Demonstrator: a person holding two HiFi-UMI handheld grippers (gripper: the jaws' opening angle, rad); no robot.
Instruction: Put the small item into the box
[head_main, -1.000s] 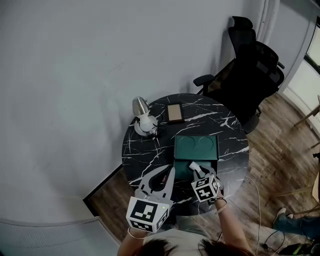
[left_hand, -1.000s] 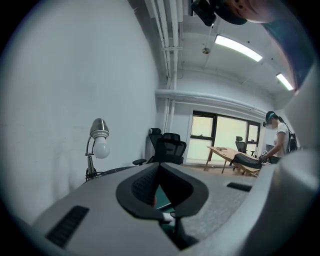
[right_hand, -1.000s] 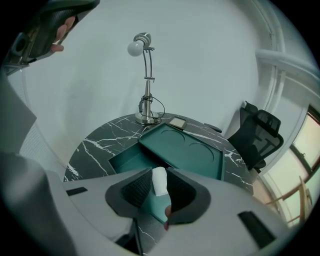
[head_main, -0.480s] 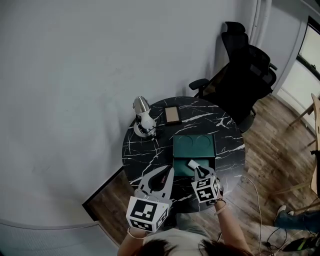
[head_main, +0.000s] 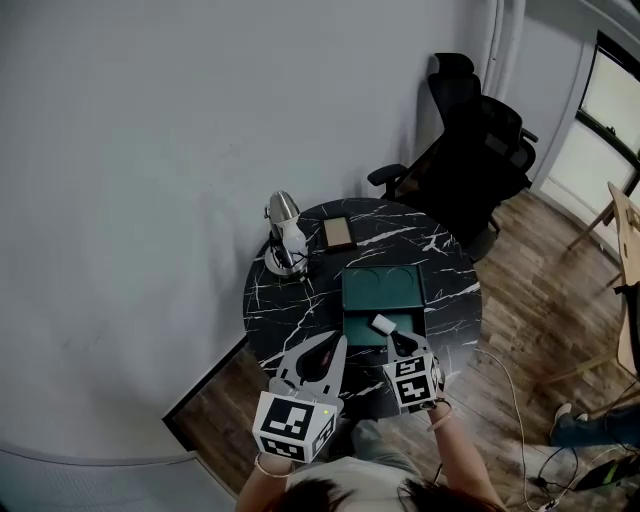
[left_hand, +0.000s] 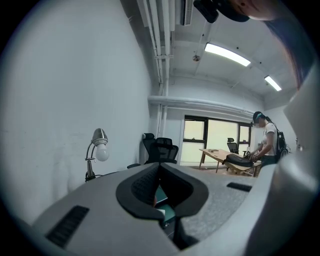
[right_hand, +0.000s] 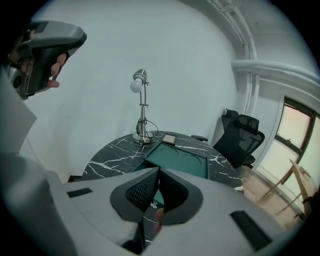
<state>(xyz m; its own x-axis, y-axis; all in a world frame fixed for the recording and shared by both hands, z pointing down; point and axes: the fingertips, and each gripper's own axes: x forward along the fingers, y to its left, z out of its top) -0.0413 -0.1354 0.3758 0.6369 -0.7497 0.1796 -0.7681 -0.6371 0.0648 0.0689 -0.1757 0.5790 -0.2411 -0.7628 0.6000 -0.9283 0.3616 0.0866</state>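
Note:
A green box (head_main: 350, 327) lies open on the round black marble table (head_main: 275, 300), its lid (head_main: 385, 285) folded back. A small white item (head_main: 384, 324) rests in the box's near half. My right gripper (head_main: 400, 345) hovers just behind the item, at the box's near edge. Its jaws are shut with nothing between them, and in the right gripper view their tips (right_hand: 159, 171) meet above the green box (right_hand: 175, 157). My left gripper (head_main: 338, 345) hangs over the table's near left side, also shut and empty. Its closed tips (left_hand: 160, 165) hide most of the table.
A silver desk lamp (head_main: 285, 235) stands at the table's back left, with a small brown flat case (head_main: 338, 233) beside it. A black office chair (head_main: 470, 150) is behind the table. Cables lie on the wooden floor (head_main: 520, 330) at right. A person (left_hand: 265, 142) stands far off.
The white item now lies a little apart from my right gripper's tips, which have drawn back slightly. The head view has shifted. The left gripper keeps its place.

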